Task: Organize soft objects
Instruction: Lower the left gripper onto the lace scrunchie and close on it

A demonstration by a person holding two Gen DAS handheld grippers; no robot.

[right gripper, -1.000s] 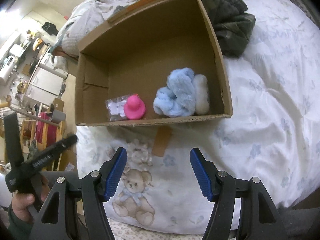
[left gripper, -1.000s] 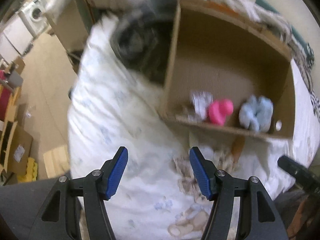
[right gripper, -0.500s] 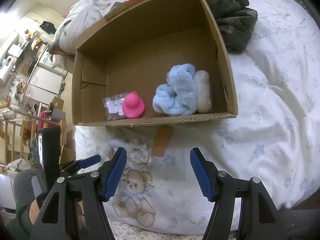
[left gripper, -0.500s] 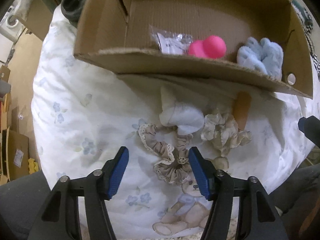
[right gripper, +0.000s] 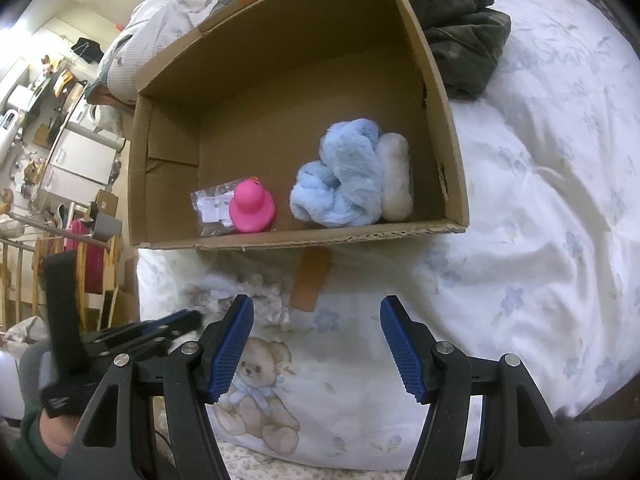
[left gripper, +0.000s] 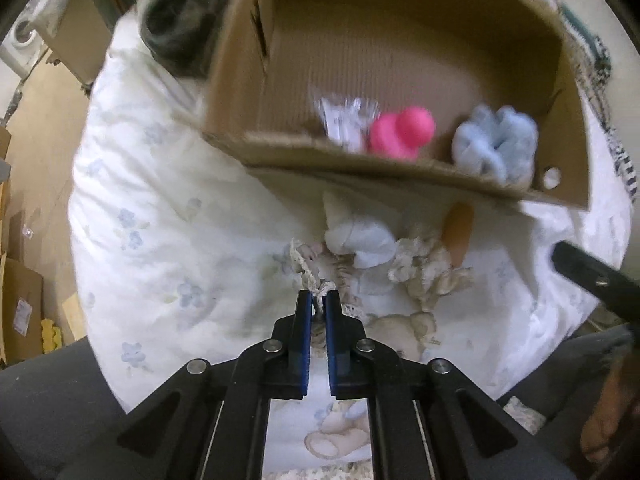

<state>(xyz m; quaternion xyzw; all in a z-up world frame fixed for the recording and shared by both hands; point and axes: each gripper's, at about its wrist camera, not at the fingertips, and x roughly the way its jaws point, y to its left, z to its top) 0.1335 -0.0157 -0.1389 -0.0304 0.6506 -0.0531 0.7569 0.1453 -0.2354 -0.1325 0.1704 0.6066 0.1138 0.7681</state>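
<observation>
Only left-wrist view: left gripper pinched on lace scrunchie; right gripper agape, empty

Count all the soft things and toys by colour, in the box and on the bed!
Pink: 1, rubber duck in the cardboard box.
Light blue: 1, fluffy bundle in the box.
Cream: 1, plush roll in the box.
Beige: 2, lace-edged scrunchie pinched by the left gripper, ruffled scrunchie on the bedsheet.
White: 1, sock on the bedsheet.
Total: 6
</observation>
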